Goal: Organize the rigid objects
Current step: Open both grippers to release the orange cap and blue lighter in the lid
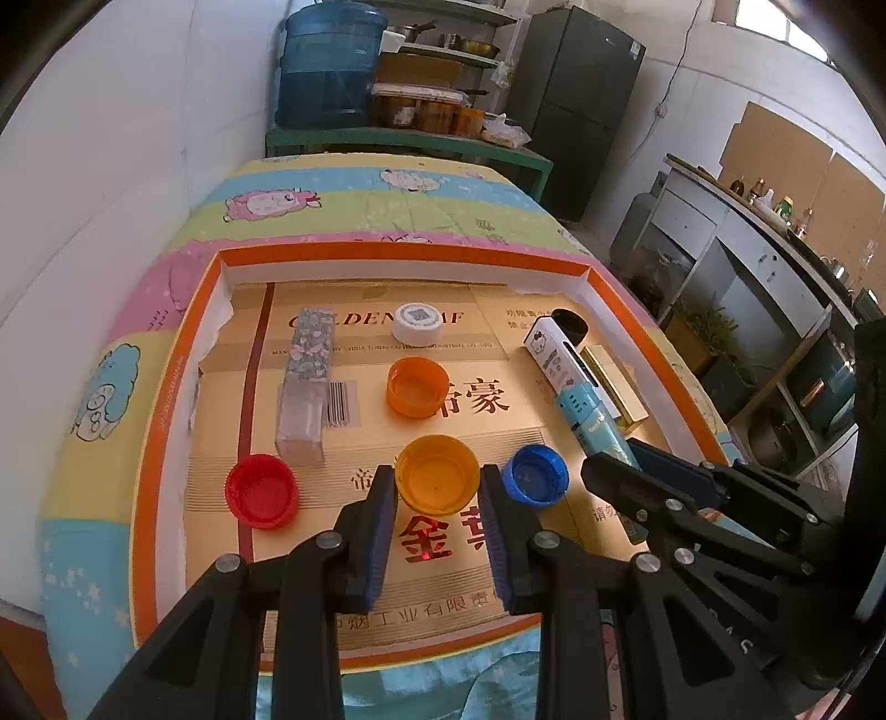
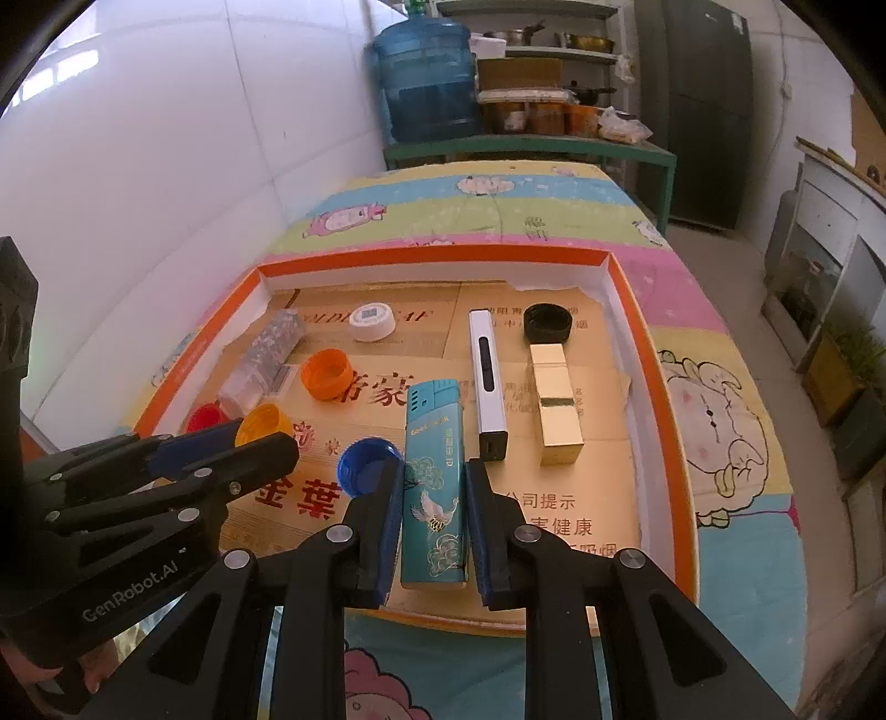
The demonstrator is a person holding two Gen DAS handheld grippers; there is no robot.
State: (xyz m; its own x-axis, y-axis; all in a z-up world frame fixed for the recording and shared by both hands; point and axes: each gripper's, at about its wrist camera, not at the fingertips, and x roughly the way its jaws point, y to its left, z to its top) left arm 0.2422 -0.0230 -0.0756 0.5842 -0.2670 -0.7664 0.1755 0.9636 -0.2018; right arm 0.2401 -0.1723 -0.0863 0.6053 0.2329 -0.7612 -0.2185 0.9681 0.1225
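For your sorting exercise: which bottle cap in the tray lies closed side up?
The white cap at the tray's far end, its flat printed top facing up. The red, orange, yellow, blue and black caps all show open hollows.

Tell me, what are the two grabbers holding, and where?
The left gripper straddles the yellow cap by its rim. The right gripper pinches the teal lighter by its long sides, near the bottom.

Home kitchen / utility room. Evidence: blue water-cooler jug (image 1: 326, 61) on a green bench (image 1: 410, 145), shelves with metal pots and bowls (image 1: 459, 41), food tubs (image 1: 437, 111), dark fridge (image 1: 576, 105), counter with bottles (image 1: 775, 207) at right. Work surface is a table under a cartoon-print cloth (image 1: 354, 199).
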